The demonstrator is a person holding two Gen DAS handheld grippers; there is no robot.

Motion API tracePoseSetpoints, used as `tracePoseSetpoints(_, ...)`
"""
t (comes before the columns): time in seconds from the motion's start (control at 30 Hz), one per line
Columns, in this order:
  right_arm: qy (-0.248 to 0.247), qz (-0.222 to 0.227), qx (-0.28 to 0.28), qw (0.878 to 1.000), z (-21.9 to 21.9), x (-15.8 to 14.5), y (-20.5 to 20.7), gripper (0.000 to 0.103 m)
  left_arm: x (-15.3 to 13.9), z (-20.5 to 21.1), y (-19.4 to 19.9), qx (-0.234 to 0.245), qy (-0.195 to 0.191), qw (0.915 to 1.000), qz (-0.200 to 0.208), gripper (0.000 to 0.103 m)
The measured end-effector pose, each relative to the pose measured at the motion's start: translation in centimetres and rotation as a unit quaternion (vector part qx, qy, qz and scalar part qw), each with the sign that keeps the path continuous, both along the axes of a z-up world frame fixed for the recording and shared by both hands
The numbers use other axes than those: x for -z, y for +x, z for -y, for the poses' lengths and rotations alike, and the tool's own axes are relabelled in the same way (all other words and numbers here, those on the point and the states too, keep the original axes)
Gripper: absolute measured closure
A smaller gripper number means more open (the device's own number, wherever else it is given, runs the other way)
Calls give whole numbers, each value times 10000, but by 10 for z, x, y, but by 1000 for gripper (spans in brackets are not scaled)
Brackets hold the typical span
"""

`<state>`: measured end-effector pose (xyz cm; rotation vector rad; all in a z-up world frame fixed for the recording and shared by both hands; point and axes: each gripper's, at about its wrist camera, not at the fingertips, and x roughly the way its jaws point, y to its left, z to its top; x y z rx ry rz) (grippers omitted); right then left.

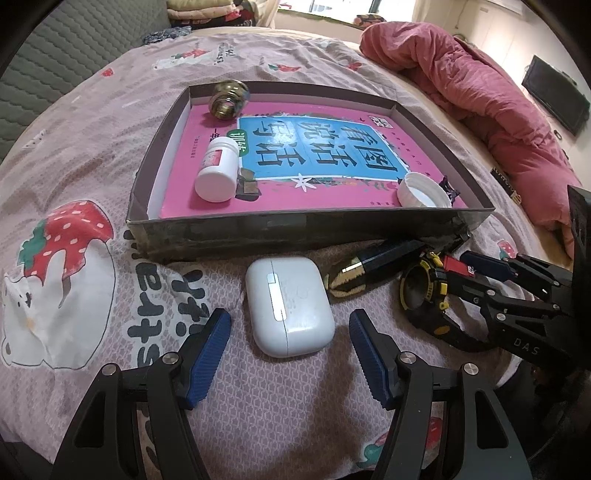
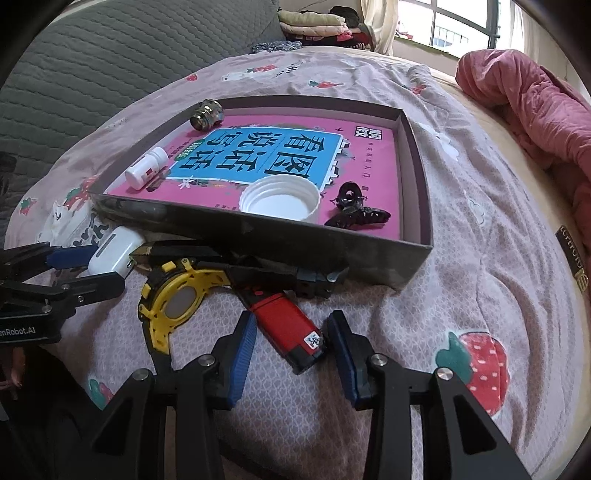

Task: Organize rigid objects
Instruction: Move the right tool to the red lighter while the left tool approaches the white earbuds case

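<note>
A white earbud case [image 1: 290,306] lies on the bedspread between the fingers of my open left gripper [image 1: 289,314], with a gap on each side. My right gripper [image 2: 291,316] stands open around a red lighter [image 2: 288,328], its pads clear of it. A yellow-and-black watch [image 2: 177,295] and a black-and-gold piece [image 1: 369,269] lie beside the lighter, against the dark shallow box [image 1: 295,229]. In the box, on a pink book, are a white pill bottle [image 1: 218,170], a white cap [image 1: 423,190], a brass knob [image 1: 227,98] and a black hair claw [image 2: 354,210].
A crumpled red quilt [image 1: 461,74] lies on the bed's far right. A grey quilted backrest [image 1: 74,55] rises at the left, with folded clothes [image 2: 314,22] beyond it. A dark screen [image 1: 557,96] hangs on the right wall.
</note>
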<state>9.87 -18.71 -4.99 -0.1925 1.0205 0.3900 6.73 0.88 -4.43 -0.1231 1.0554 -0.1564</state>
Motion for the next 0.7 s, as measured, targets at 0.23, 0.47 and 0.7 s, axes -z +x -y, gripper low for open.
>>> tracePoseSetpoints(0.23,46,-11,-86,10000,-1,0,2,59,4,2,6,31,11,10000,19,32)
tracePoseSetpoints(0.47,145,-158,-296,9993,-2,-2,-6,59,4,1,10,59,-6,10000,33,32)
tracePoseSetpoints(0.7,281,-261,-478,9981,-10,-4,-18,60,3,1,10,66,1,10000,37,32)
